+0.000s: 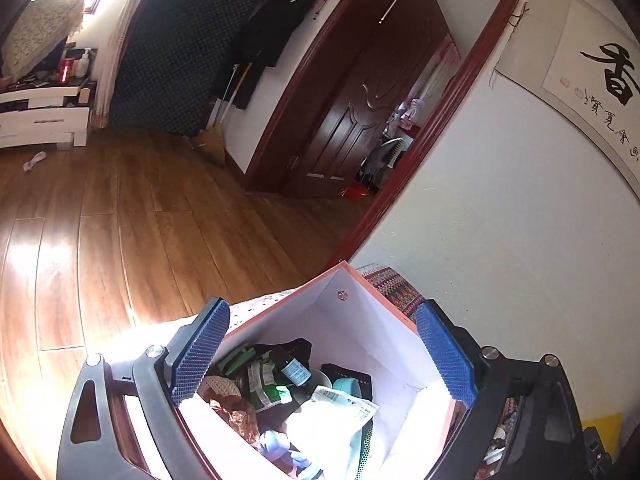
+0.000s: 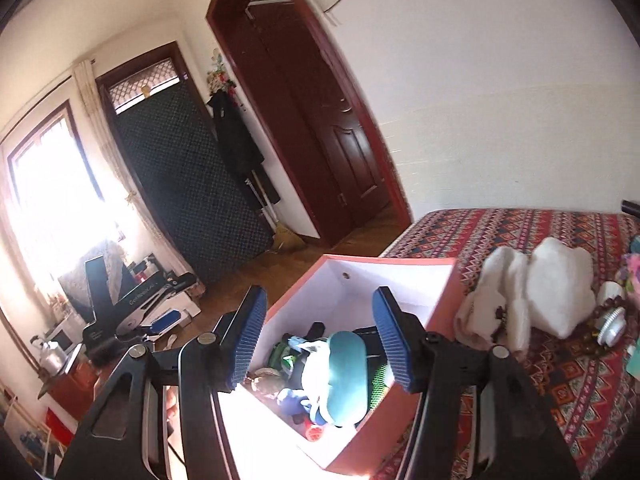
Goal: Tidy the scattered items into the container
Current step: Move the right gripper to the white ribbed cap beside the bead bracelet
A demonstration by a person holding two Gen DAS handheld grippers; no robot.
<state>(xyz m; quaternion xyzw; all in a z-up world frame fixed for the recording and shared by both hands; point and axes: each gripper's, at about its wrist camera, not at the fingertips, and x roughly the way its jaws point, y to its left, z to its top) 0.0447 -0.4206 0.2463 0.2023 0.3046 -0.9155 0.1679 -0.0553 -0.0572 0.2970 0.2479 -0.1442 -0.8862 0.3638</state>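
Looking across a sunlit wooden floor (image 1: 140, 220) toward a dark red door (image 1: 360, 100) standing ajar, with a calligraphy scroll (image 1: 600, 80) hanging on the white wall at upper right and a broom (image 1: 212, 140) leaning in the corner beside the door frame. Looking down, at the bottom centre of both wrist views, into the pink-sided box (image 1: 352, 320) with its white inner walls, sitting at the corner of the patterned bedspread (image 2: 520, 232).

Keeping the left gripper (image 1: 322, 310) spread wide, blue pads framing the box mouth in its own view and gripping nothing. Seeing it in the right wrist view at lower left, hanging well apart from the box over the floor side. Holding the right gripper (image 2: 319, 294) roughly half open just above the near rim, pads pressing on nothing.

Already lying inside the box: a small dark bottle (image 1: 294, 370), a white packet (image 1: 340, 404), a teal oval item (image 2: 346, 376) resting on top of the heap between the right fingers' lines of sight, plus green, brown and blue bits too jumbled to name.

Still waiting out on the bedspread at the right of the right wrist view: a white fluffy cloth (image 2: 556, 292), what is possibly a string of dark beads (image 2: 600, 316) just beside it, and a round silver object (image 2: 612, 332) near the right edge.
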